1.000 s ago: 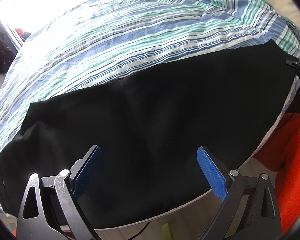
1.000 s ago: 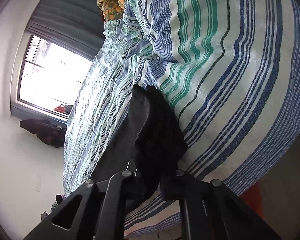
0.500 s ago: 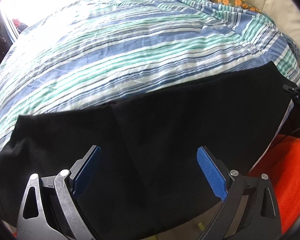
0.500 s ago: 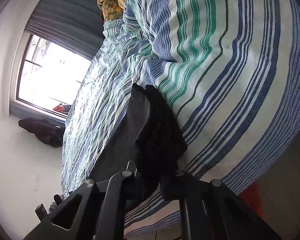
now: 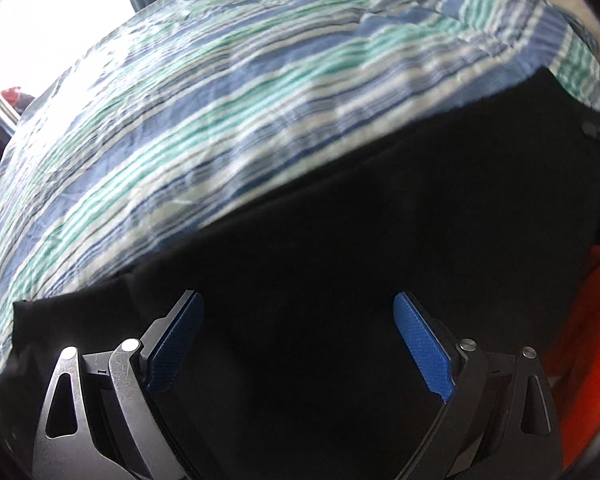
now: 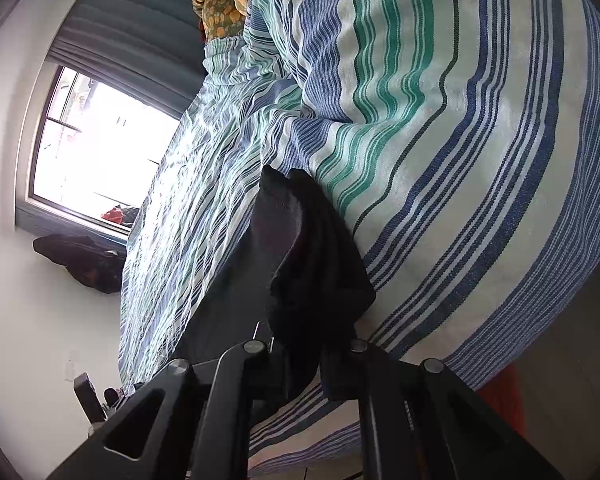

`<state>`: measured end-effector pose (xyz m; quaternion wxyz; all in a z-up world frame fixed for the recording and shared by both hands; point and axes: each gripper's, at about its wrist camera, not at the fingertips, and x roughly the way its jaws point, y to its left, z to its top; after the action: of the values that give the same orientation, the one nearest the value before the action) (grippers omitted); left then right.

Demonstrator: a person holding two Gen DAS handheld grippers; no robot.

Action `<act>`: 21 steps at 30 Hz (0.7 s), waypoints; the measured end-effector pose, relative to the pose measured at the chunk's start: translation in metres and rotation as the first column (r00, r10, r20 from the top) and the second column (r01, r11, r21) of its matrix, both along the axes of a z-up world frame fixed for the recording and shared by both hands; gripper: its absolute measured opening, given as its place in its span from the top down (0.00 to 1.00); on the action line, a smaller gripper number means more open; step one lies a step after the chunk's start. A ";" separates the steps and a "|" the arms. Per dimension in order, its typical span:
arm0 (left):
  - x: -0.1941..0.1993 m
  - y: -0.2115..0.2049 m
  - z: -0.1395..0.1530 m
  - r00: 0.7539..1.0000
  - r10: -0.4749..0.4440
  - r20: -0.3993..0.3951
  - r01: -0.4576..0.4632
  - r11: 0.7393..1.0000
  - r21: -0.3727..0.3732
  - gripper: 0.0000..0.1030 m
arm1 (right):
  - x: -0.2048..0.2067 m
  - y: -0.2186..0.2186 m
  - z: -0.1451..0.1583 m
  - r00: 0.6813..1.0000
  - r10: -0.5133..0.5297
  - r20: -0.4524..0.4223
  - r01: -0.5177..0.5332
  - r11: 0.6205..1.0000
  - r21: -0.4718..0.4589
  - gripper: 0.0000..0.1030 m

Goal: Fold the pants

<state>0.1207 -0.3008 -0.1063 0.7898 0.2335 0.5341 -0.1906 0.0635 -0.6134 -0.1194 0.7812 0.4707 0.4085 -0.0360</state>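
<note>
Between the blue pads (image 5: 420, 344) of the left gripper (image 5: 296, 344) lies nothing but the dark cloth beneath them: its jaws stand wide apart, released, pointing steeply down over the black pants (image 5: 340, 260) without pinching any of the fabric. At the right gripper (image 6: 300, 356) the two black fingers are clenched together on a bunched end of the pants (image 6: 312, 264), whose hemmed edge stands up in folds just ahead of the tips. From that pinched end the garment runs away in a long flat band along the near edge of the bed; in the left wrist view it fills the lower half of the picture, stretching from a squared end at lower left up to the far right, where a small black piece of the other gripper shows at its corner. Under the pants lies a striped bedsheet (image 6: 460, 140) in white, blue and green, wrinkled across the mattress. An orange patterned pillow (image 6: 220, 4) sits at the far head of the bed. Beyond the bed a bright window (image 6: 96, 140) with a grey curtain (image 6: 132, 24) lights the room, and something orange-red (image 5: 592, 340) lies low beside the bed.
</note>
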 end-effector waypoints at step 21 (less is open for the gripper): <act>-0.038 0.162 0.086 0.960 0.277 0.039 -0.257 0.929 -0.267 0.07 | 0.022 0.137 0.193 0.928 0.232 0.290 -0.211 0.972 -0.102 0.90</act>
<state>0.0824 -0.1391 -0.0207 0.8517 0.0605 0.5012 -0.1406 0.0855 -0.4763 0.0734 0.8489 0.3944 0.3342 0.1104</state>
